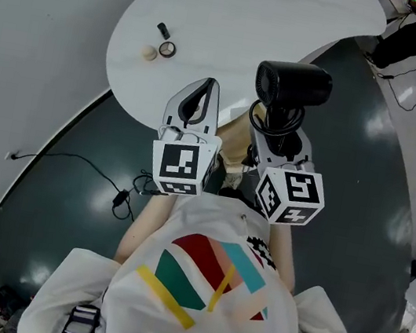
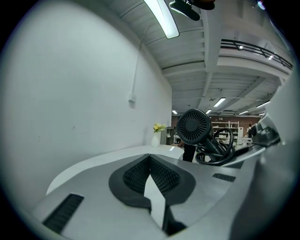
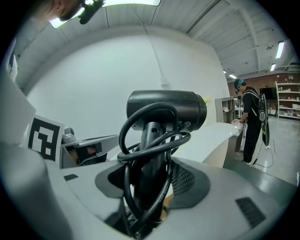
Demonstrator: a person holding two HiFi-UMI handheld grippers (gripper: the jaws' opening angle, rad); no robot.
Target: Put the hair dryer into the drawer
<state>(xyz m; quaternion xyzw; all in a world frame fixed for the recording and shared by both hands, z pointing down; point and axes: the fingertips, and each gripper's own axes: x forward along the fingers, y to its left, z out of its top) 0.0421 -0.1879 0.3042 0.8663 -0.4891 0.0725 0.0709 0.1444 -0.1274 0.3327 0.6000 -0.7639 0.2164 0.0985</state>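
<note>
**Over the dark floor, beside the white surface: one hair dryer held ready, no drawer in sight**

One white curved surface [image 1: 242, 16] is seen ahead of the person, with one stretch of dark floor [image 1: 361, 205] around it. No drawer is shown in any view, so the place meant for the dryer cannot be located.

One hair dryer [image 1: 292, 85] is held off the surface, over its near edge. It is gripped by the handle in the right tongs [image 3: 150, 187], with the barrel uppermost and lying across. The handle is probably chosen because it is the narrow part that fits between the jaws. The jaws stand fairly wide and press on the handle and on the cord [image 3: 123, 138] wound round it. One cord is counted, coiled in several loops about the handle. It is judged to be bundled this way so that nothing trails or snags when the dryer is lowered into a drawer.

Two tongs are counted. The left tongs [image 2: 150, 183] are closed, pad tips together, with nothing between them. They are held just beside the right pair and are probably kept free for pulling the drawer.

Three small items are left far out on the surface: one black cylinder [image 1: 163, 29], one dark ring [image 1: 167, 49] and one pale round piece [image 1: 149, 52].
</note>
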